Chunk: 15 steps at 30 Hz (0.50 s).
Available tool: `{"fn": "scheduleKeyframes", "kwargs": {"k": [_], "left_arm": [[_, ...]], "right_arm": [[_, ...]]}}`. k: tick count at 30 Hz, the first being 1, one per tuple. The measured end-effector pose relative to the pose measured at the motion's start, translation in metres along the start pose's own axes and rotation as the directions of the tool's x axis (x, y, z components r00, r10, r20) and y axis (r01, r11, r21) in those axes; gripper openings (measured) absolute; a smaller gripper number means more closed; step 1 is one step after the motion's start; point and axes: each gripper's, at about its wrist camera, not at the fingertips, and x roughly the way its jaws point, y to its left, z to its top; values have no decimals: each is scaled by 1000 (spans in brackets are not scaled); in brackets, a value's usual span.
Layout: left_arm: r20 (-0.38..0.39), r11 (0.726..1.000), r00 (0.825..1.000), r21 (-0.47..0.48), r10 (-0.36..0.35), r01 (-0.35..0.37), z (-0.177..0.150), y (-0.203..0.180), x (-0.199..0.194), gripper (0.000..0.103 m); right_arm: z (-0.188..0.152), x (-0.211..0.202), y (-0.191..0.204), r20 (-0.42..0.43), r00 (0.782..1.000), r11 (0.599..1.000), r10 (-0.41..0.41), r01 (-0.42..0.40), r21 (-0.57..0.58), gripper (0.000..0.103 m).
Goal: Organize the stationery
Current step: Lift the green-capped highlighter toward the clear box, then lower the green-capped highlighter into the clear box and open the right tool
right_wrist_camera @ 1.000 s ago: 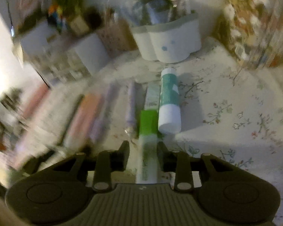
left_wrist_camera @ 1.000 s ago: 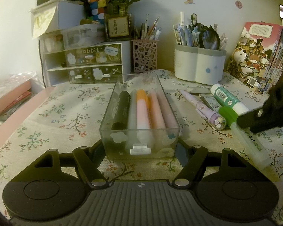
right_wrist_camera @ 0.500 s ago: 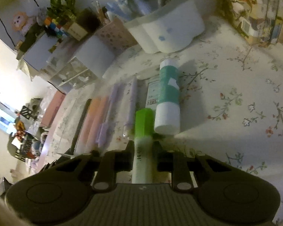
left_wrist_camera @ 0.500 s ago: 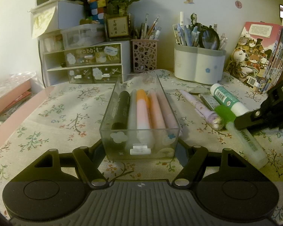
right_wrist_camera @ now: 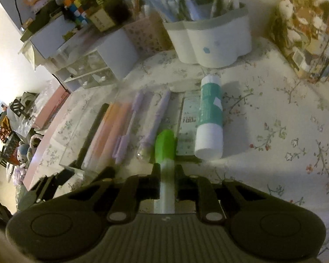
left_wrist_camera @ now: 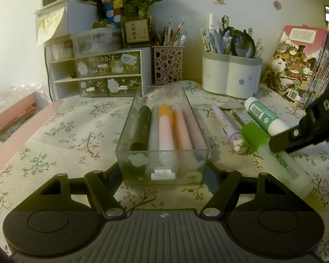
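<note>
— Where's the green-capped highlighter point(right_wrist_camera: 165, 151)?
— Pinched in the right gripper point(right_wrist_camera: 166, 176), jaws tight on its barrel, cap at 12 o'clock beside the glue stick point(right_wrist_camera: 209, 118).
— And the left gripper point(left_wrist_camera: 163, 175)?
— Jaws wide, flanking the clear pen box point(left_wrist_camera: 162, 171) (five markers inside) on the floral tablecloth point(left_wrist_camera: 54, 135).

Both views dim, warm yellowish indoor light. Left wrist view sharp; strong fisheye bend + dark vignette at corners. Right wrist view softer, motion blur, esp. far desk clutter. Blown-out bright wall point(right_wrist_camera: 8, 50) on its left edge. Glue stick point(right_wrist_camera: 209, 118) casts soft shadow to its right, so light comes from left. No glare elsewhere.
</note>
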Motion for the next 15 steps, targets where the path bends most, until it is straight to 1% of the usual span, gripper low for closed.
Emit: {"fn": "scheduleKeyframes", "kwargs": {"k": [4,8,15], "left_arm": [[0,1000,1000,1,0,0,0,0,1,72],[0,1000,1000,0,0,0,0,0,0,72],[0,1000,1000,0,0,0,0,0,1,72]], "right_arm": [[2,-3,8,8,1000,1000,-16,16,-9,11],[6,-7,13,26,999,1000,-19,19,8,10],[25,-11,28,80,997,999,11,-14,35,10]]}}
